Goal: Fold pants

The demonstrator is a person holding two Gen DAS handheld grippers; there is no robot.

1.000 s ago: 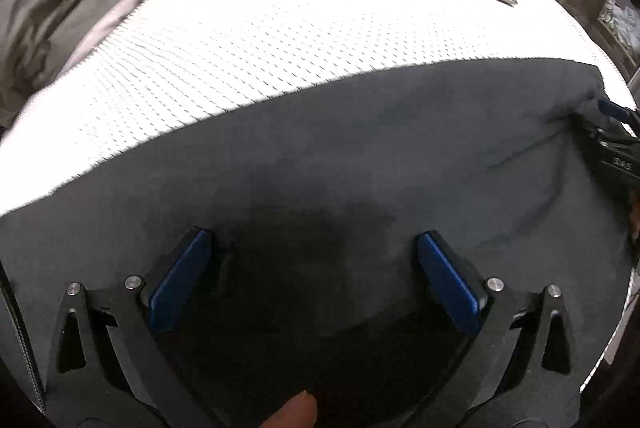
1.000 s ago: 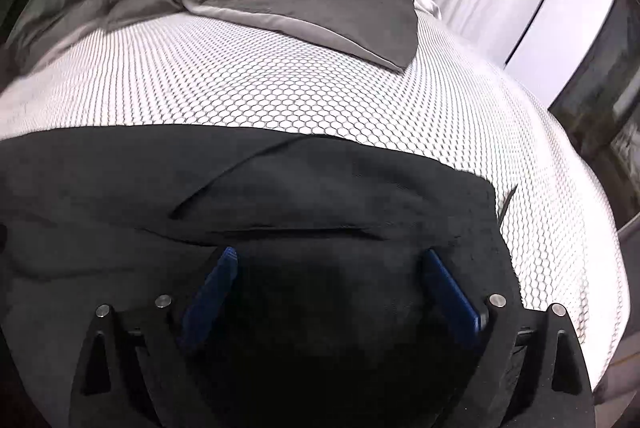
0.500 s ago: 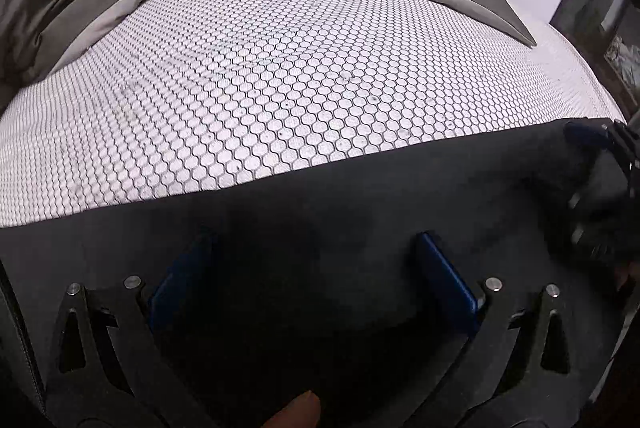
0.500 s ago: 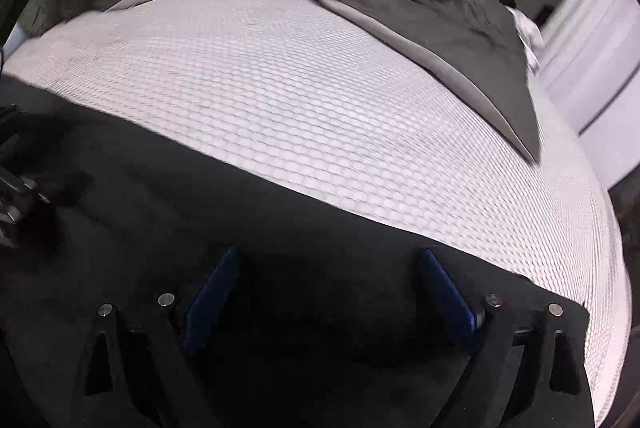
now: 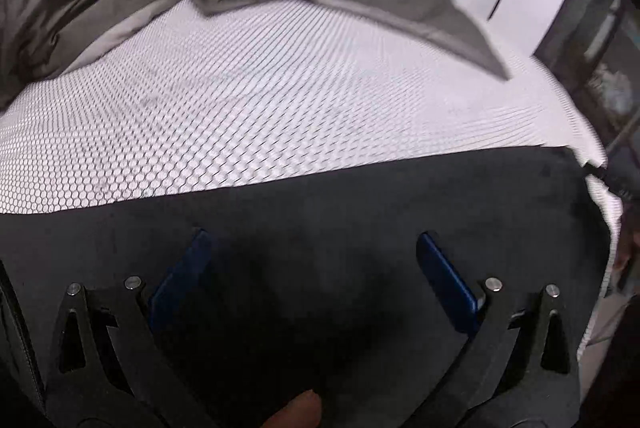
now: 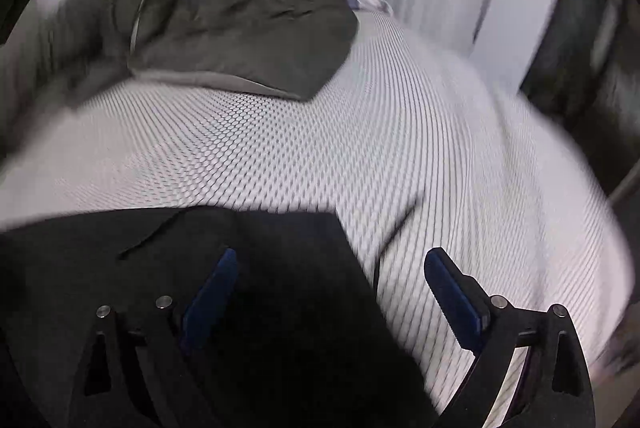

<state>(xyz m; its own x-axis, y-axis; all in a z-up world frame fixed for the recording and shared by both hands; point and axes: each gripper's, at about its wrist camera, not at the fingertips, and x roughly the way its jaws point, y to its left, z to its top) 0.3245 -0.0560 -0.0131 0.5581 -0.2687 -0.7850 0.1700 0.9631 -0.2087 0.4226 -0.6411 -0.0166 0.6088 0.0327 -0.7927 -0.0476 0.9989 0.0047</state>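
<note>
Pants flat on the bed, both grippers spread wide

Pants [image 5: 320, 212] lie dark and flat across the near edge of the white honeycomb mattress [image 5: 248, 108]. Left gripper [image 5: 312, 260] hovers over the cloth, blue fingers [image 5: 448, 280] wide apart, gripping nothing. Right gripper [image 6: 332, 280] is just as wide, one finger over the pants' corner, the other over bare mattress. Grey blanket [image 6: 248, 32] is bunched at the far end. No readable writing anywhere; the right view is blurred.
</note>
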